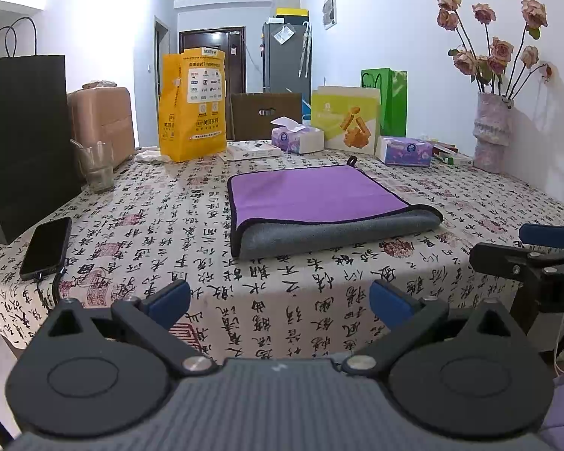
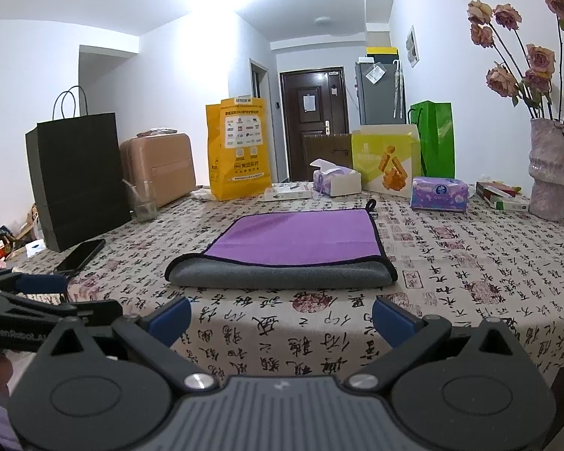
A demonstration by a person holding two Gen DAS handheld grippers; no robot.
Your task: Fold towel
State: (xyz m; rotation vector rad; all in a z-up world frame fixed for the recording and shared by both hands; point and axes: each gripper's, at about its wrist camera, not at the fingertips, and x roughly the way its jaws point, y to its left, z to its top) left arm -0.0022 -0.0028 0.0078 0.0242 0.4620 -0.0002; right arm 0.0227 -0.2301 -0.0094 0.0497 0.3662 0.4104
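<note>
left tongs (image 1: 279, 298) agape, short of folded towel (image 1: 319, 206).

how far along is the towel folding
Done: the towel lies on the table already folded over once, purple face up, the grey fold at its near edge. In hand: nothing; the left gripper and right gripper are both open, short of the towel. Left: probably another fold, if wanted.

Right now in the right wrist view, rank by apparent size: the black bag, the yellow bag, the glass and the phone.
1. black bag
2. yellow bag
3. phone, though it lies nearer
4. glass
</note>
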